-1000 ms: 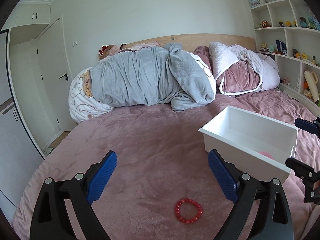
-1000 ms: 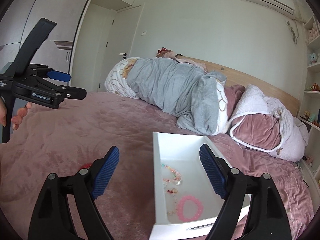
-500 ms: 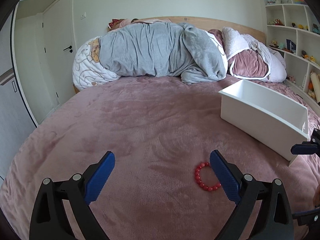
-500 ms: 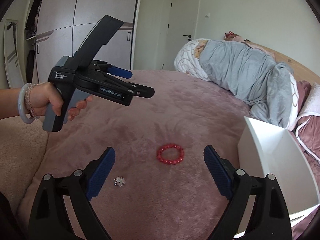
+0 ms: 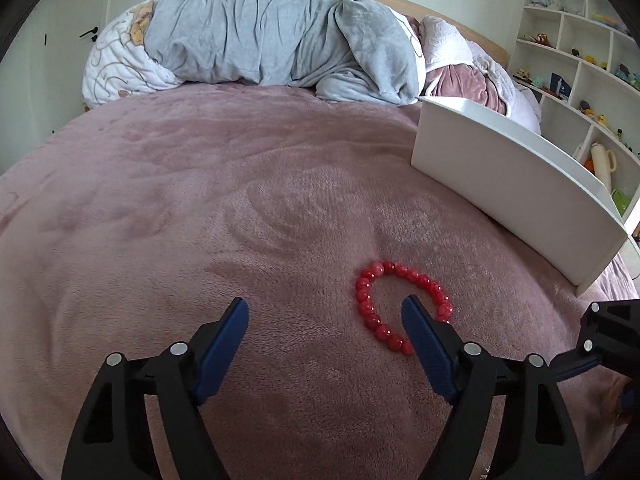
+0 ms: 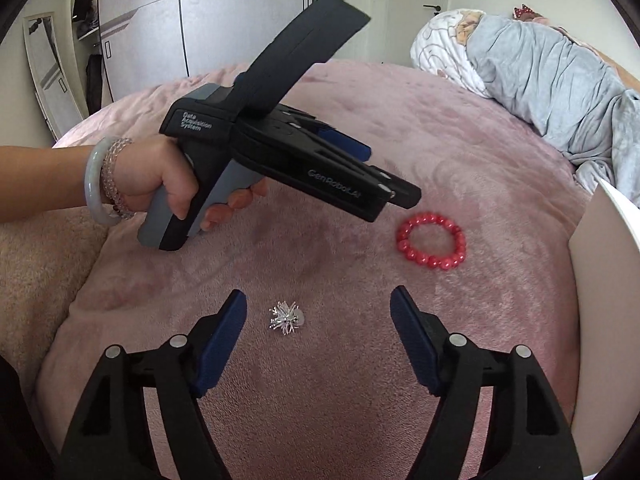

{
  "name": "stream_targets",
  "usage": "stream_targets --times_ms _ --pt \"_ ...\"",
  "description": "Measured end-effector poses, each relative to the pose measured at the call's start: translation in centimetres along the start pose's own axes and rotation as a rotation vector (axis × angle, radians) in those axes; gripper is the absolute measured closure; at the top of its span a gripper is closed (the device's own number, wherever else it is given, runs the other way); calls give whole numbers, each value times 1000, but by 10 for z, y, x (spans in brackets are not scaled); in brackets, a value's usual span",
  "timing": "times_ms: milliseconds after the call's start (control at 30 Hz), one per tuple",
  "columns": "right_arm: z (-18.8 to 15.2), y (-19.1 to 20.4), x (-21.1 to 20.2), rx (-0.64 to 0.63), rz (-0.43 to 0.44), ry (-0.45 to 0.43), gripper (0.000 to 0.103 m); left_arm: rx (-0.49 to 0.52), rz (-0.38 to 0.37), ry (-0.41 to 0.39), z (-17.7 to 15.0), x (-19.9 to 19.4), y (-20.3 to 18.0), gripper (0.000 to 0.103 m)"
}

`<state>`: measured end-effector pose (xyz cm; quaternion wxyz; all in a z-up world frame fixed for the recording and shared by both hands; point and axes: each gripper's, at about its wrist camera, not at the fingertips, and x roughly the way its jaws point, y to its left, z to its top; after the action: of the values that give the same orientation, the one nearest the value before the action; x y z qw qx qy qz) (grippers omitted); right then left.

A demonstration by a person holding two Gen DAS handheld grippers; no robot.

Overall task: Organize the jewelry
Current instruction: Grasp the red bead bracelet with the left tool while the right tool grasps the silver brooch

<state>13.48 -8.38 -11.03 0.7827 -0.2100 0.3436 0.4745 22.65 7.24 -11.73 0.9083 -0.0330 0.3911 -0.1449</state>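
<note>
A red bead bracelet [image 5: 394, 304] lies flat on the pink blanket; it also shows in the right wrist view [image 6: 431, 246]. My left gripper [image 5: 326, 312] is open and low over the blanket, its right finger [image 5: 424, 336] over the inside of the bracelet ring. In the right wrist view the left gripper [image 6: 396, 196] points down at the bracelet. My right gripper [image 6: 318, 306] is open and empty above a small silver ornament [image 6: 286, 317], which lies near its left finger. The white box [image 5: 516, 184] stands to the right of the bracelet.
A rolled grey duvet [image 5: 280, 36] and pillows lie along the headboard. White shelves [image 5: 580, 60] with small toys stand at the right. The box's wall [image 6: 604, 280] is at the right edge of the right wrist view. A wardrobe [image 6: 200, 20] stands beyond the bed.
Both grippers have swung left and down, away from the box toward the blanket. My left gripper has come down onto the red bracelet. My right gripper now looks at the silver ornament.
</note>
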Motion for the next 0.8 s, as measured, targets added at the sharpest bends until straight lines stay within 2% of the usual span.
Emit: stream_targets --times_ms 67,200,267,333,367,433,800 --pt "-3 3 7 -13 3 16 40 -11 -35 23 -1 13 3 33" --pt "-6 6 19 -29 31 35 55 -17 -75 33 -2 27 6 45" --pt "-7 5 23 -27 57 38 68 -20 -89 38 -1 31 8 53" --pt "-9 7 24 -24 76 40 76 -27 -112 39 -1 34 10 70" --pt "-10 6 27 -25 87 43 82 -29 -118 38 -2 34 10 73" --pt "-12 10 28 -36 87 45 83 -24 -142 43 -3 35 9 89" --pt "-10 10 28 -37 84 48 83 20 -100 10 -4 27 -2 90"
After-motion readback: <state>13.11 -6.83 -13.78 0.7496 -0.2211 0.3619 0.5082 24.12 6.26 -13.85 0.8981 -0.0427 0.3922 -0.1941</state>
